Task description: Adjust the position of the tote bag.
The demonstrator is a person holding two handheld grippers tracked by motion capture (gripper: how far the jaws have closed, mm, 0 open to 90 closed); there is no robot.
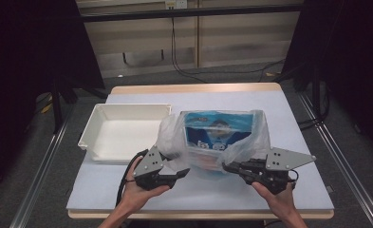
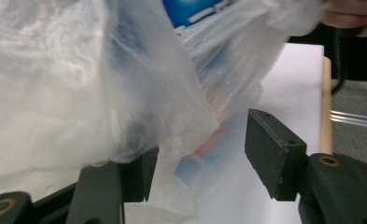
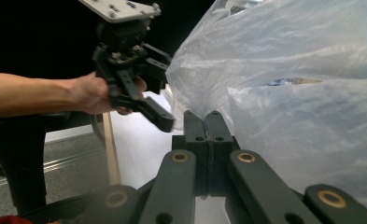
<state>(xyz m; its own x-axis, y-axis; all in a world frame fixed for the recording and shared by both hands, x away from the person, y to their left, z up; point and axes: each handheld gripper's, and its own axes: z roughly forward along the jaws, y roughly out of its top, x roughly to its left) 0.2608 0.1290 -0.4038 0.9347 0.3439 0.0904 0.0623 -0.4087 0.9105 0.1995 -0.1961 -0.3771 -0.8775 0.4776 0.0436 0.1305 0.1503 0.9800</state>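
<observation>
A clear plastic bag (image 1: pixel 212 137) is seen near the middle of the table (image 1: pixel 298 142), its mouth gaping upward, with a blue printed package (image 1: pixel 217 126) standing inside it. The bag's near right edge is pinched by the right gripper (image 1: pixel 229 167), whose jaws are pressed together on the film; in the right gripper view a fold of plastic is seen clamped between the two black jaws (image 3: pixel 207 122). At the bag's near left edge the left gripper (image 1: pixel 181 173) is held with its jaws apart. In the left gripper view, loose film (image 2: pixel 102 93) is draped over and between them, but the pads are not pressed onto it. Each gripper is held in a hand reaching in from the near side of the table. Just beside the bag, to its left, an open white tray (image 1: pixel 91 135) is set on the pale tabletop.
</observation>
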